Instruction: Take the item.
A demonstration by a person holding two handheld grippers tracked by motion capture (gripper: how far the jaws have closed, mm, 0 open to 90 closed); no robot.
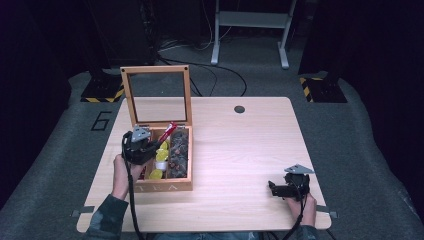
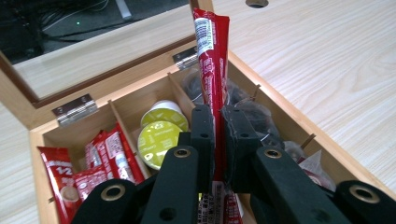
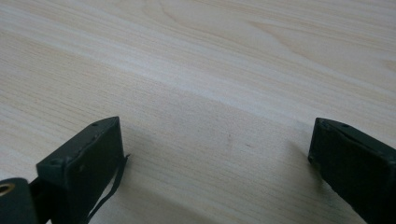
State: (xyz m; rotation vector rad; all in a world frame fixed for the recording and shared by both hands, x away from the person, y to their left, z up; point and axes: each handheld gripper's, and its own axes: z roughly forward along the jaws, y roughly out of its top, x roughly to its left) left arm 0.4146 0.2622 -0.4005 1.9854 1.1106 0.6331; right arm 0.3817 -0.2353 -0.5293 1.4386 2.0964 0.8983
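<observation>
From above, the left gripper point(image 1: 141, 142) is hovering over the wooden tea box point(image 1: 165, 186), which is sitting at about nine o'clock on the table point(image 1: 240, 150) with its glass-paned lid point(image 1: 156, 95) standing upright at the back. A red stick packet point(image 1: 168, 132) is poking out of the gripper toward one o'clock, above the box's compartments. Yellow-green capsules point(image 1: 161, 156) are lying in the middle compartment and dark wrapped sachets point(image 1: 178, 152) in the right one. The right gripper point(image 1: 280, 189) is resting on the table at about five o'clock, well apart from the box, with a hand point(image 1: 305, 207) behind it.

Along the left gripper's own jaws, the two black pads are pressing tight on the red stick packet point(image 2: 212, 56), which is standing upright and reaching toward twelve o'clock, past the box's back wall. More red packets point(image 2: 100, 158) are lying in the compartment at eight o'clock, the capsules point(image 2: 159, 135) sitting just left of the jaws.

Along the right gripper's jaws, the fingers point(image 3: 84, 163) are standing wide apart, nothing between them, bare table point(image 3: 210, 70) spreading ahead.
</observation>
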